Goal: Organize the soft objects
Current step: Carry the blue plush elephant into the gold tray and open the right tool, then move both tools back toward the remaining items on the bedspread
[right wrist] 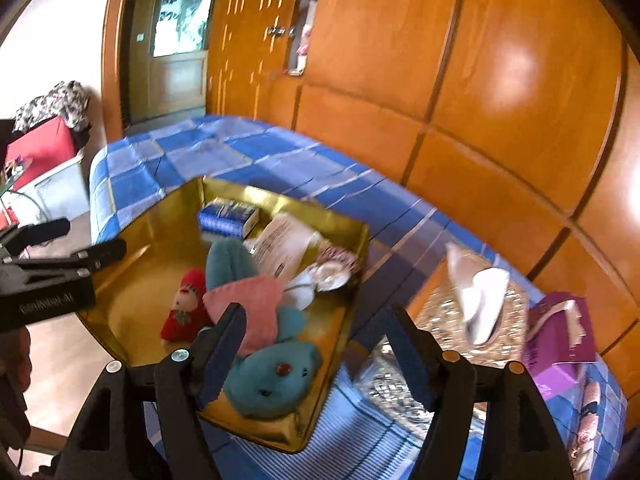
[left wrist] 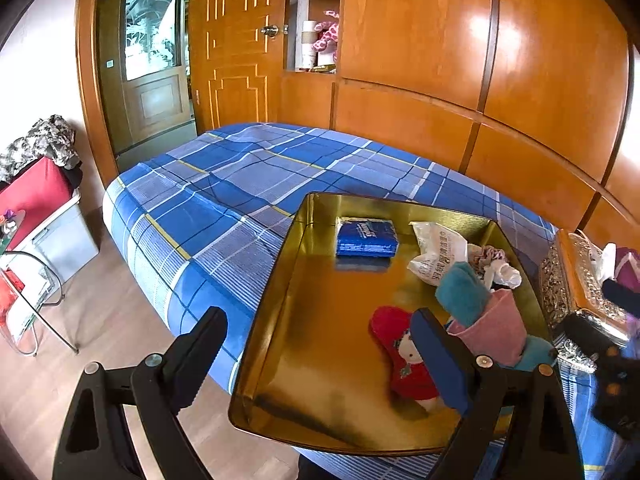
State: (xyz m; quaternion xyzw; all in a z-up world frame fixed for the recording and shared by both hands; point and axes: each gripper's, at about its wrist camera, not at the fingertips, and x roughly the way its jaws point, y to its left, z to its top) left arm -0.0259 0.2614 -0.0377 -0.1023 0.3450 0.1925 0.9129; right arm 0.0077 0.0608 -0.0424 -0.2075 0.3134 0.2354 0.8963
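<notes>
Looking like the drop-off step of the tidy-up: soft stuff going into the gold tray (left wrist: pixel 272 320) on the blue plaid bed (left wrist: pixel 192 208). Starting at the left, got the left gripper (left wrist: pixel 320 320) parked over the tray's near left corner, tilted downward, jaws spread wide, nothing between them, touching nothing. Moving across the tray floor: blue packet (left wrist: pixel 366 236) against the far wall, red doll (left wrist: pixel 400 344) lying around the middle, white plastic bag (left wrist: pixel 436 248) toward the far right, and just beside the doll a teal plush (left wrist: pixel 460 296) half wrapped in a pink cloth (left wrist: pixel 496 328), tucked along the right wall. So, plush already in the tray and let go, by the look of it. Then over to the right gripper (right wrist: pixel 316 312): angled down above the tray's near right corner, fingers apart and gripping nothing, left finger right over the pink cloth, maybe brushing it, hard to call through the blur in that view. Next up, probably: lifting clear without snagging the cloth or dragging the plush, then swinging right for another soft thing. Further right, off the tray and on the bed: ornate tissue box (right wrist: pixel 448 304) with a white tissue (right wrist: pixel 480 296) poking up, then a purple box (right wrist: pixel 560 336) near the edge. No telling yet about a soft target among those, so worth a proper look before committing to a grab.
</notes>
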